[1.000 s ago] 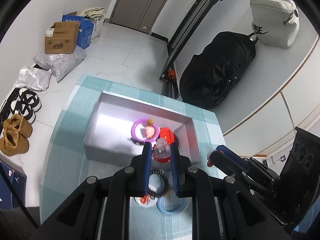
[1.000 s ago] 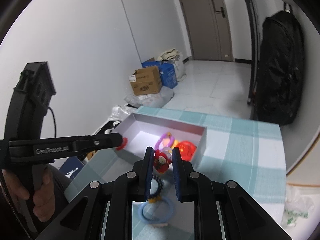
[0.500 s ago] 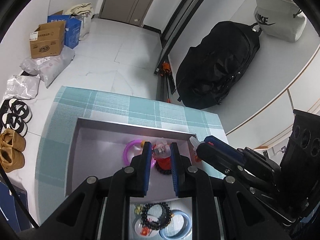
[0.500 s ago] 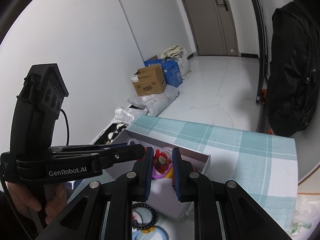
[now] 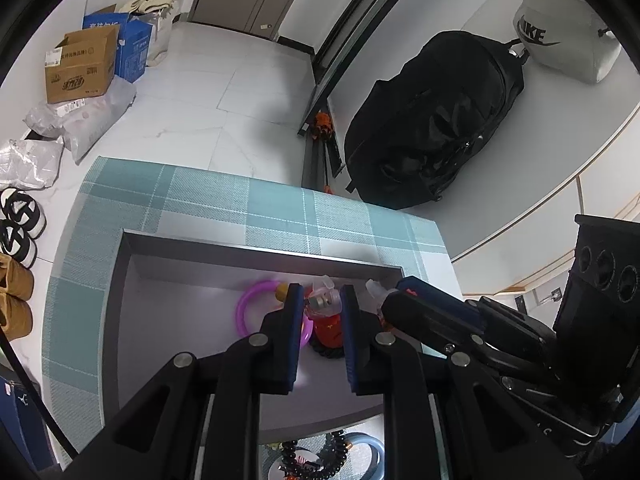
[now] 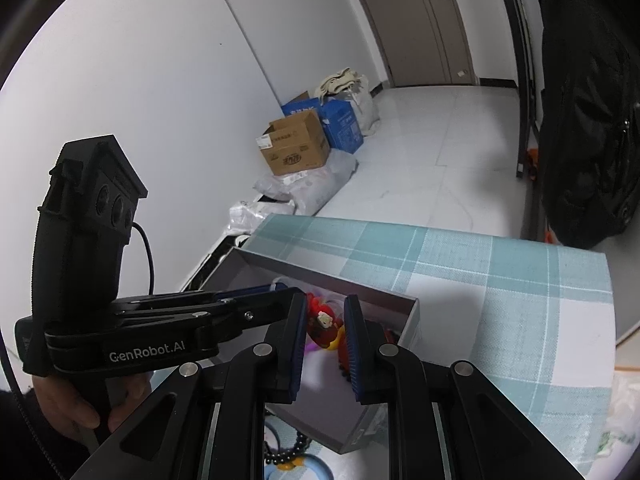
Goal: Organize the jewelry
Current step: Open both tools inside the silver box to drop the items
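A grey open box [image 5: 256, 250] sits on the teal checked table and also shows in the right wrist view [image 6: 408, 312]. Inside lie a purple ring [image 5: 250, 310] and a red beaded piece [image 5: 328, 332]. My left gripper [image 5: 320, 304] is over the box, shut on a small clear pink charm [image 5: 322, 300]. My right gripper [image 6: 325, 322] is over the box's right end, shut on a small red figure charm [image 6: 323, 322]. It reaches in from the right in the left wrist view [image 5: 404, 300]. A black bead bracelet [image 5: 316, 460] and a blue ring [image 5: 370, 454] lie in front of the box.
The table's far edge [image 5: 260, 184] drops to a white tiled floor. On the floor are cardboard boxes [image 5: 80, 66], plastic bags, shoes [image 5: 16, 220] and a black backpack [image 5: 432, 120]. A person's hand [image 6: 72, 404] holds the left gripper's handle.
Both grippers have moved forward from the near side of the box to over its inside, each still holding its charm. The bracelet and blue ring have dropped behind, below the grippers.
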The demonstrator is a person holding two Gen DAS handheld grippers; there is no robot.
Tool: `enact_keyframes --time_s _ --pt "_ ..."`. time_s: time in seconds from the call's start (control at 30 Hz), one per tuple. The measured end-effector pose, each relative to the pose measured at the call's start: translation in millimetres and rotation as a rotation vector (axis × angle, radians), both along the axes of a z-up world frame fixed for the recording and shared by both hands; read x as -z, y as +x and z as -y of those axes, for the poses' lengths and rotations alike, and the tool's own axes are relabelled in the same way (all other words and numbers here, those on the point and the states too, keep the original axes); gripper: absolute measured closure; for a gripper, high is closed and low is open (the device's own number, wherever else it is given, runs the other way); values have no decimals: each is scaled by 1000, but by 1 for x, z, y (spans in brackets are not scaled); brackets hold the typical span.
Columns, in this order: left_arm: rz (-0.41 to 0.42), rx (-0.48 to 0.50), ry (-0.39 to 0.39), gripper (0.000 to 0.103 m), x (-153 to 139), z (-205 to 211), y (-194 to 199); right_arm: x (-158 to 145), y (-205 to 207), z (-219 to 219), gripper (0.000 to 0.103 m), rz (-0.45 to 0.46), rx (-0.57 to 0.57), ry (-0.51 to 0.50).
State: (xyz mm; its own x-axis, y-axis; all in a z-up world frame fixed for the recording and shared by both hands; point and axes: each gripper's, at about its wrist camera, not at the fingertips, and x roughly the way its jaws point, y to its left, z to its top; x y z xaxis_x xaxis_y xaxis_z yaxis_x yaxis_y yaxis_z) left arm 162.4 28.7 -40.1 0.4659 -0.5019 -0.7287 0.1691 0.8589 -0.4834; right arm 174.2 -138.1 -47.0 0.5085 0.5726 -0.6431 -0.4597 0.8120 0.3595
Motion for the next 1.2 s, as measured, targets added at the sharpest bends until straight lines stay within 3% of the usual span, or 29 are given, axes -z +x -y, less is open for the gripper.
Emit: enact_keyframes --time_s 0.33,0.4,0.43,0.47,0.5,0.57,0.63,0.7,0.83,0.9,1.2 --pt "-34 4 -19 89 8 1 3 8 2 4 83 -40 32 1" --pt "-43 -1 -27 83 8 -1 3 7 1 5 81 -41 29 13" --pt "-40 2 -49 74 7 -2 2 5 0 5 80 -31 32 5" --pt "-37 4 -78 60 6 -4 2 2 -3 6 69 -12 36 -4" --pt "-33 -7 -89 56 4 -7 0 0 -4 7 62 -4 38 0" --pt "-23 -19 -111 48 2 -12 -2 -5 -7 10 61 10 48 22" --pt "-19 -35 -116 48 -1 -16 -4 -10 -9 13 57 18 62 28" --pt "-10 -43 -109 48 -3 -18 -7 -14 -12 16 44 35 79 28" --pt "11 -65 -84 48 -9 -22 -15 -19 -16 21 42 42 103 27" --pt "23 -76 -80 48 -12 -24 -18 -22 -18 23 35 46 112 28" --pt "84 -121 -42 47 -23 -34 -44 -35 -41 24 21 93 107 29"
